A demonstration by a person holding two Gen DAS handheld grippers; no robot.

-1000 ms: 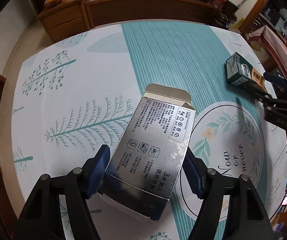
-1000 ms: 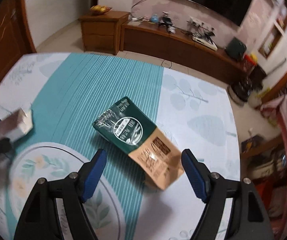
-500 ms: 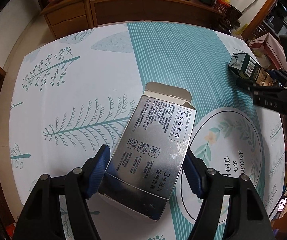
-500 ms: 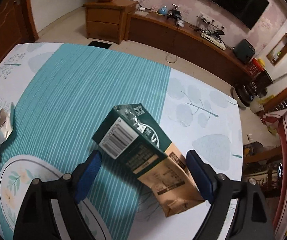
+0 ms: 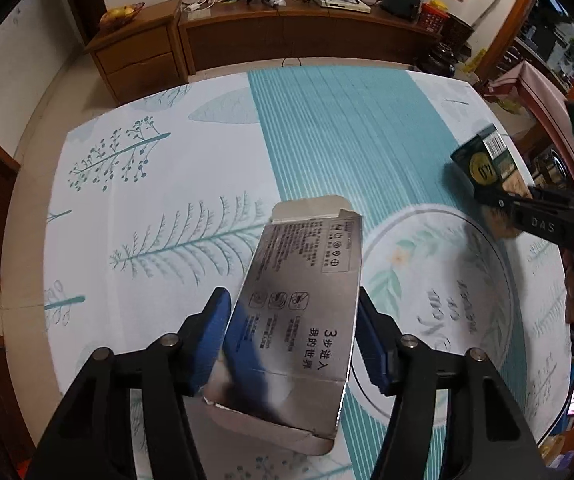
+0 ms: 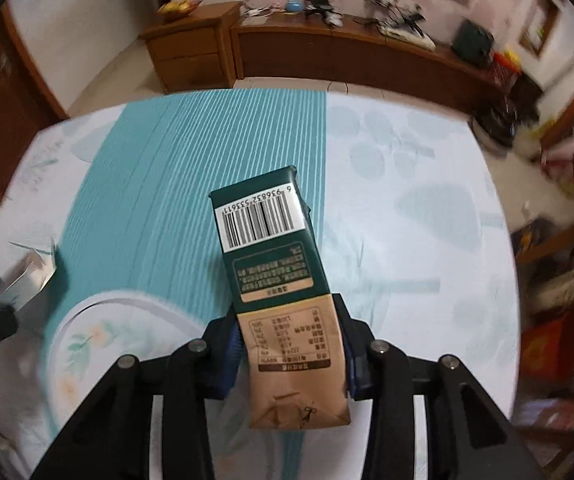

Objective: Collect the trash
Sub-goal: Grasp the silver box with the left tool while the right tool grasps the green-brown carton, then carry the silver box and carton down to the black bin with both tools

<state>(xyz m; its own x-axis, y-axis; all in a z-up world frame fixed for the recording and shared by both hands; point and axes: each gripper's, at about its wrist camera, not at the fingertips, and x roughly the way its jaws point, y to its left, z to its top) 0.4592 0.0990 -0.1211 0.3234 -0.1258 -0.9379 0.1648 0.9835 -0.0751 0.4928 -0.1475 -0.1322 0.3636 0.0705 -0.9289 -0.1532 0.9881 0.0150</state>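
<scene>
Left gripper (image 5: 293, 336) closing, pads on silver carton (image 5: 299, 312), flap open, inside unseen. Right gripper (image 6: 293, 350) closing, clamped on green-and-tan pouch (image 6: 283, 292). Both over tablecloth (image 5: 167, 184).

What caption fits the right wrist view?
Right gripper closing on a green-and-tan paper carton above the teal-striped tablecloth.

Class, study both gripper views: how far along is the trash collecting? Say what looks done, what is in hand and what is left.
Done: nothing binned; no bin is visible. In hand: the left hand-held gripper is closing around the silver box; the right hand-held gripper is closing on the green and brown carton. Left: carry both off the tablecloth.
</scene>
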